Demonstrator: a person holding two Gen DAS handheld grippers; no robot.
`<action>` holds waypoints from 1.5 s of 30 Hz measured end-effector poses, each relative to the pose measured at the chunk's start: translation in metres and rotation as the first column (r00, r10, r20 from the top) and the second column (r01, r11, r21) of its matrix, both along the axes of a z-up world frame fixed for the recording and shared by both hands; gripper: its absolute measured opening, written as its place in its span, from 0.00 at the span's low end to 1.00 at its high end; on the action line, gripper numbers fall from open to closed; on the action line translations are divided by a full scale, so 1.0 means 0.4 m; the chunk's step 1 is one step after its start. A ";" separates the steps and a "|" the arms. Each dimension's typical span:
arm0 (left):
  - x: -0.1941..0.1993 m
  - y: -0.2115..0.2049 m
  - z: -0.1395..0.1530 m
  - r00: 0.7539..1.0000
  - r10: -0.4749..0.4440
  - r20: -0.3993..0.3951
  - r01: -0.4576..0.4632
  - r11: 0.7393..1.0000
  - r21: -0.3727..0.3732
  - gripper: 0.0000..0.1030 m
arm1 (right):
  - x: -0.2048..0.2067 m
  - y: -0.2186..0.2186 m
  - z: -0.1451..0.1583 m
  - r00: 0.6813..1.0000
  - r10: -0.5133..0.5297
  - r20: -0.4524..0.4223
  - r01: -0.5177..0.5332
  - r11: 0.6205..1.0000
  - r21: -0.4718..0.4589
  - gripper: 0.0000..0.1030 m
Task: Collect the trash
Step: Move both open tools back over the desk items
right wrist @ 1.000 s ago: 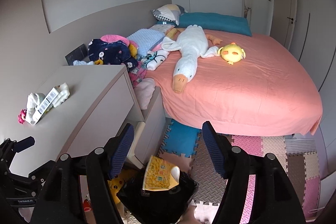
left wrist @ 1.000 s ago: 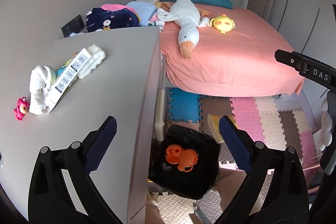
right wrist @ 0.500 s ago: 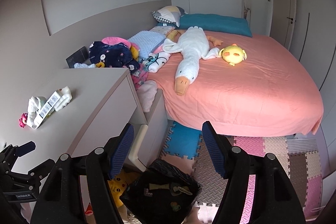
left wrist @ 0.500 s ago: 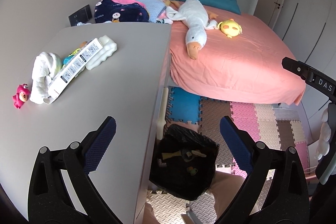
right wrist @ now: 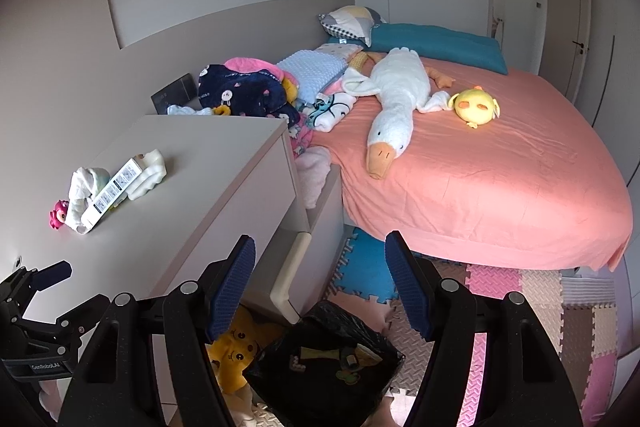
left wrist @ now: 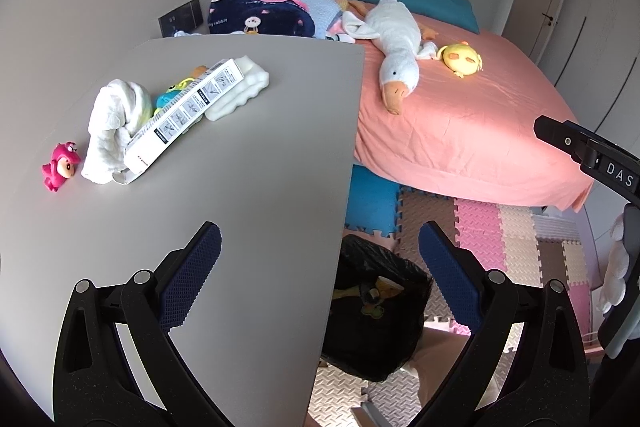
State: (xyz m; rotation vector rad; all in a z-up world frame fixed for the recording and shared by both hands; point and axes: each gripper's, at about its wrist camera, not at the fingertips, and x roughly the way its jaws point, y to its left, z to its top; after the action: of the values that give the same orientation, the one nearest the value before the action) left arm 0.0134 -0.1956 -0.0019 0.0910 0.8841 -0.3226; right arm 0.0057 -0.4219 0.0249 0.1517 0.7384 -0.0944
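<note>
A black trash bag (left wrist: 376, 311) stands open on the floor beside the grey dresser (left wrist: 260, 187), with scraps inside; it also shows in the right wrist view (right wrist: 328, 363). My left gripper (left wrist: 320, 275) is open and empty, above the dresser's right edge and the bag. My right gripper (right wrist: 320, 283) is open and empty, above the bag. On the dresser lie a long white printed box (left wrist: 184, 115), a crumpled white cloth (left wrist: 116, 119), a white foam piece (left wrist: 240, 87), a blue-green toy (left wrist: 172, 95) and a pink toy figure (left wrist: 60, 167).
A bed with a pink sheet (right wrist: 480, 163) holds a white goose plush (right wrist: 396, 99), a yellow plush (right wrist: 476, 107), pillows and folded clothes. Coloured foam mats (left wrist: 500, 235) cover the floor. A yellow plush (right wrist: 236, 351) lies by the bag.
An orange item and a yellow packet seen above the bag a second ago have dropped into it. My left gripper has swung left over the dresser top. Both grippers stay open.
</note>
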 end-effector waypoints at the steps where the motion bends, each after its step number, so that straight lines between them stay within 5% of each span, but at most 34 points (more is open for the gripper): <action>1: 0.000 0.005 -0.001 1.000 0.003 0.000 -0.003 1.000 -0.001 0.93 | 0.002 0.005 0.000 1.000 0.005 -0.001 -0.005 1.000 0.000 0.66; 45: 0.036 0.443 -0.017 0.956 0.292 0.013 -0.292 0.956 0.011 0.93 | 0.145 0.434 -0.042 0.960 0.276 -0.039 -0.272 0.959 0.075 0.66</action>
State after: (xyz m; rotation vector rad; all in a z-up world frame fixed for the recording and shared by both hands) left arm 0.0280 -0.0184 -0.0088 -0.0272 0.8745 -0.0396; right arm 0.0636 -0.2483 0.0079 0.1117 0.8059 0.1929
